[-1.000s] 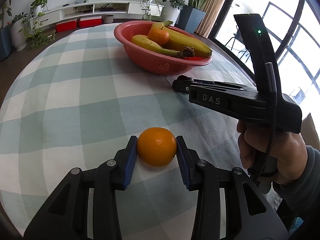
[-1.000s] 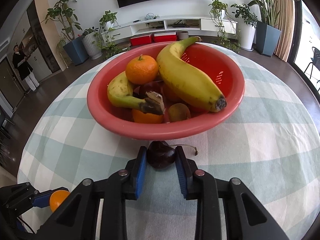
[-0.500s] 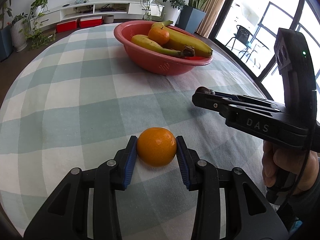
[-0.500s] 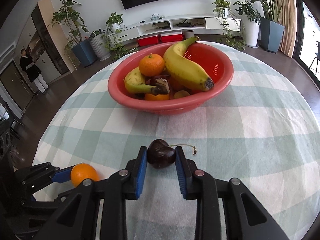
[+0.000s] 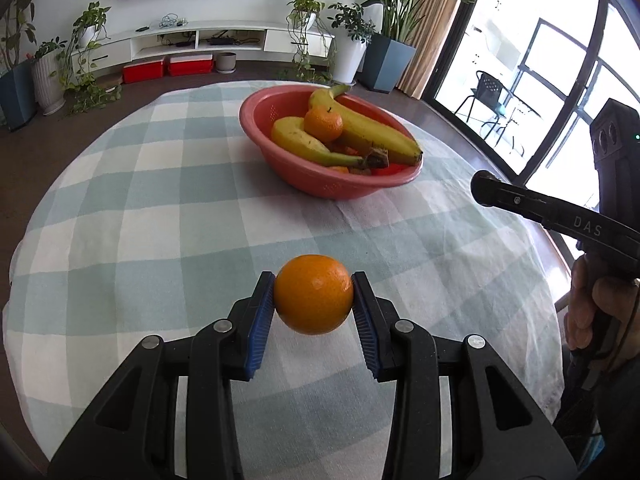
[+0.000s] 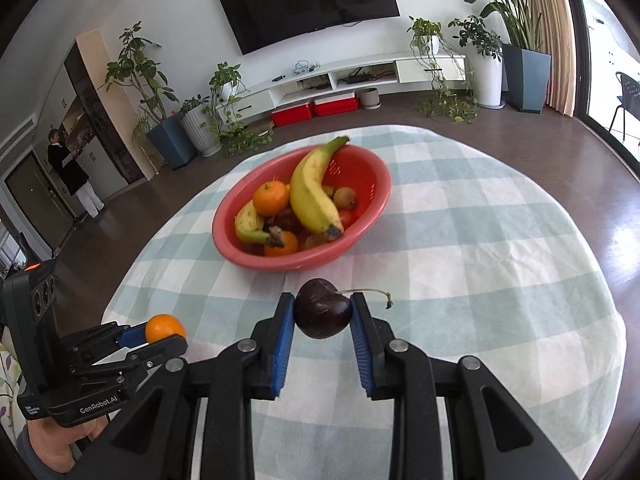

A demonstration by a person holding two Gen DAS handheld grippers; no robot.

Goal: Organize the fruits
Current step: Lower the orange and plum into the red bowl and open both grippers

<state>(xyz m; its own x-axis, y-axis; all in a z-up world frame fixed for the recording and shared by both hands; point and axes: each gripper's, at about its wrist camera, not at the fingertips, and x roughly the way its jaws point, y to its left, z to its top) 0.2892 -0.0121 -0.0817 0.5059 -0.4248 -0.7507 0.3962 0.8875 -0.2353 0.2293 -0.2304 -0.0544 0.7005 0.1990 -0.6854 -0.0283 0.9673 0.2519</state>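
My left gripper (image 5: 313, 300) is shut on an orange (image 5: 313, 294) and holds it above the checked tablecloth. My right gripper (image 6: 323, 316) is shut on a dark cherry (image 6: 322, 309) with a stem, lifted above the cloth. A red bowl (image 5: 320, 184) ahead holds two bananas (image 5: 368, 128), an orange and smaller fruit. In the right wrist view the bowl (image 6: 280, 262) lies ahead and the left gripper with its orange (image 6: 165, 328) is at the lower left. The right gripper (image 5: 486, 187) shows at the right in the left wrist view.
The round table's checked cloth (image 5: 160, 208) spreads around the bowl; its edge drops to a dark floor. Potted plants, a white TV shelf and red boxes (image 6: 316, 110) stand beyond. A person (image 6: 72, 178) stands far left.
Both grippers have risen with their fruit. The right gripper has pulled back from the bowl's rim with the cherry, up and to the right.
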